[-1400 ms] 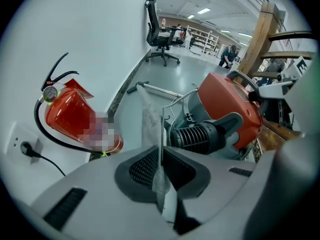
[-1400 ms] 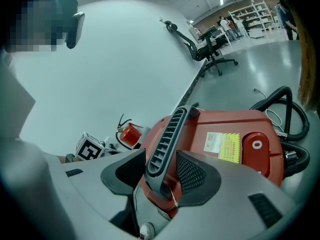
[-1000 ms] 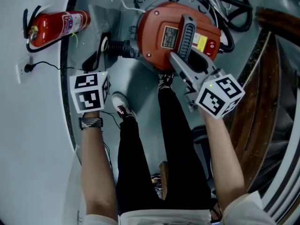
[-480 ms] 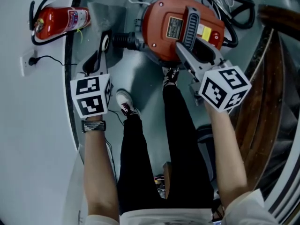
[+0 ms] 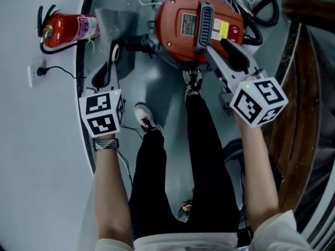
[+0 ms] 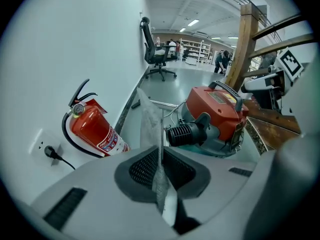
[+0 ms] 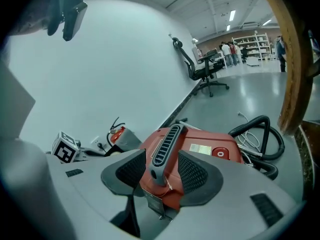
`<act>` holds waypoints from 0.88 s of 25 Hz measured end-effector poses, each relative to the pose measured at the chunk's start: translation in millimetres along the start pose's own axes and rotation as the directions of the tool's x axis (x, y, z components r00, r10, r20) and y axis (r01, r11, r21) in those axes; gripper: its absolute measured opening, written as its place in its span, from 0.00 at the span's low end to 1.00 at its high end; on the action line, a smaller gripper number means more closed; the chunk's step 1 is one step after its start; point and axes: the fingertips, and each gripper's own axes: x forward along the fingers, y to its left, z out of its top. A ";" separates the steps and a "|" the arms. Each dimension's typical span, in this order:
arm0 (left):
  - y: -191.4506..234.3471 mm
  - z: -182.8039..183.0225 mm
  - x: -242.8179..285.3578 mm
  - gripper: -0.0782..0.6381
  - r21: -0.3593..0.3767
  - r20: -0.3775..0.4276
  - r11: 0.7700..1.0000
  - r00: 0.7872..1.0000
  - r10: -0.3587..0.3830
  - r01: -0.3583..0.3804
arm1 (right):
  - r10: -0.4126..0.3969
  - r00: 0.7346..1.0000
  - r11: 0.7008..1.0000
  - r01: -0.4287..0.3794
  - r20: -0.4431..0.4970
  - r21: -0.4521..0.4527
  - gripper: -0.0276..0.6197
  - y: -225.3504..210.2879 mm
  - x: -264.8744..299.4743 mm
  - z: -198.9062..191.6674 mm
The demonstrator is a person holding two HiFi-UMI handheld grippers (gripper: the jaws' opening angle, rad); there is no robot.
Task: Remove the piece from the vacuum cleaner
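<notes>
On the left of the floor, between the fire extinguisher [image 6: 92, 129] by the wall and the red vacuum cleaner [image 5: 180, 41], my left gripper [image 6: 161, 173] is pinched on the near edge of the grey piece [image 6: 150, 121]. The piece runs away from the jaws as a thin, limp sheet, just beside the black hose port [image 6: 187, 133]. I cannot tell whether its far end is free of the machine.

I judge it light and soft, like fleece or filter cloth. It should flop rather than hold its shape, and it may stretch or tear if tugged, so a firm pinch well in from the edge seems safest.

My right gripper [image 7: 161, 171] has its jaws spread, with the vacuum's ribbed handle [image 7: 165, 151] lined up between them and neither pad pressing on it
</notes>
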 end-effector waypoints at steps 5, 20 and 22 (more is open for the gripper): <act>8.8 5.6 -15.5 0.15 0.030 0.054 1.000 0.999 0.006 -0.008 | -0.032 0.999 0.990 0.033 0.013 -0.137 0.35 21.1 -16.4 3.4; 13.1 47.5 -148.2 0.15 0.120 0.179 0.992 0.982 -0.065 0.044 | -0.077 0.987 0.957 0.113 0.141 -0.268 0.17 130.4 -115.4 68.5; 14.6 59.4 -172.4 0.15 0.133 0.206 0.990 0.975 -0.081 0.055 | -0.072 0.982 0.949 0.122 0.174 -0.292 0.14 146.1 -130.9 83.7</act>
